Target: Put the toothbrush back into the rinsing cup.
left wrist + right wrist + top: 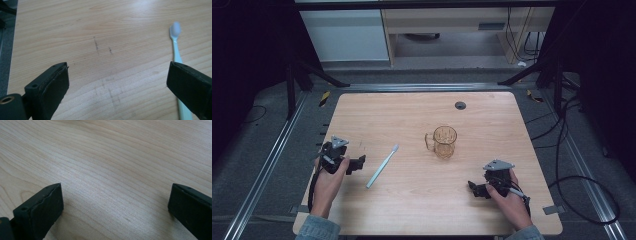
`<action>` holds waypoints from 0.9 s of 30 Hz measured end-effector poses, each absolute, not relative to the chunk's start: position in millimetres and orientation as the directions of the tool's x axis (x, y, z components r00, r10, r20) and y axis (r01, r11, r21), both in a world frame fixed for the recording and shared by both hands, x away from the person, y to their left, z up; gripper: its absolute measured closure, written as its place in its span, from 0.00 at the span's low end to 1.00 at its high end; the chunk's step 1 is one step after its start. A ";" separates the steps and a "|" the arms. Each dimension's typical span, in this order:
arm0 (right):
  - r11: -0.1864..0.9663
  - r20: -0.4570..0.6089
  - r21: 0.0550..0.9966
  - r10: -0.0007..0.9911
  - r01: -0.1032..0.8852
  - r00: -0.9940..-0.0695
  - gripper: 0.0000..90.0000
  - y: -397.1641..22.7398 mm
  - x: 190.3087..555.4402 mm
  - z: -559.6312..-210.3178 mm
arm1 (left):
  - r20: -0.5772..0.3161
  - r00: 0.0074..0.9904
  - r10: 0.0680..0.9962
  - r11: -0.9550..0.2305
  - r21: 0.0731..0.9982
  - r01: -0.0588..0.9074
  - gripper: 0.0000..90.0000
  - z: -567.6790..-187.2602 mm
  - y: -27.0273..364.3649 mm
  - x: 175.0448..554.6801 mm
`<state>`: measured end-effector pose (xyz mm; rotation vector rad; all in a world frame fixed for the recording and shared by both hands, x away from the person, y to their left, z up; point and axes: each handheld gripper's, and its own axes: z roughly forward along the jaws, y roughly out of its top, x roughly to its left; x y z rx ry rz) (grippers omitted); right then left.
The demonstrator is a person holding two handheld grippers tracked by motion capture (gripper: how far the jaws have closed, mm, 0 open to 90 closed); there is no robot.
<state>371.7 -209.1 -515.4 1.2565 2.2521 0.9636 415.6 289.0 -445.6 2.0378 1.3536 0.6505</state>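
Wooden and pale, the surface stands on a grey floor with metal rails at its sides; on it lie a toothbrush and an amber mug. Left claw rests low at the left side with its jaws wide apart and nothing between them; the toothbrush lies just beside it, at an angle, the head pointing away from the person. Right claw sits near the front right, jaws also wide apart over bare wood.

To my judgement the step in hand is to take the toothbrush with the left claw; it is good to turn the claw so the jaws stand across the thin handle, come down near the middle of the handle, and close only when the pads are low enough, because the handle lies flat on the wood and can slip away.

The mug stands upright, well apart from the toothbrush, its handle to the left; a small dark cap is set in the wood behind it; nothing blocks the way to the toothbrush.
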 end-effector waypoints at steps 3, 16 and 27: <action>0.363 -0.002 0.724 0.852 0.586 -0.524 0.00 -209.1 371.7 -515.4 | 0.054 0.396 0.917 -0.323 0.683 0.655 0.05 -439.7 287.7 418.9; 0.346 0.012 0.721 0.860 0.601 -0.510 0.00 -207.5 371.1 -514.5 | 0.009 0.515 0.857 -0.426 0.574 0.699 0.09 -425.6 267.9 423.3; 0.333 0.000 0.723 0.876 0.606 -0.482 0.00 -204.3 373.3 -515.0 | -0.001 0.592 0.806 -0.501 0.531 0.683 0.13 -416.4 239.5 432.6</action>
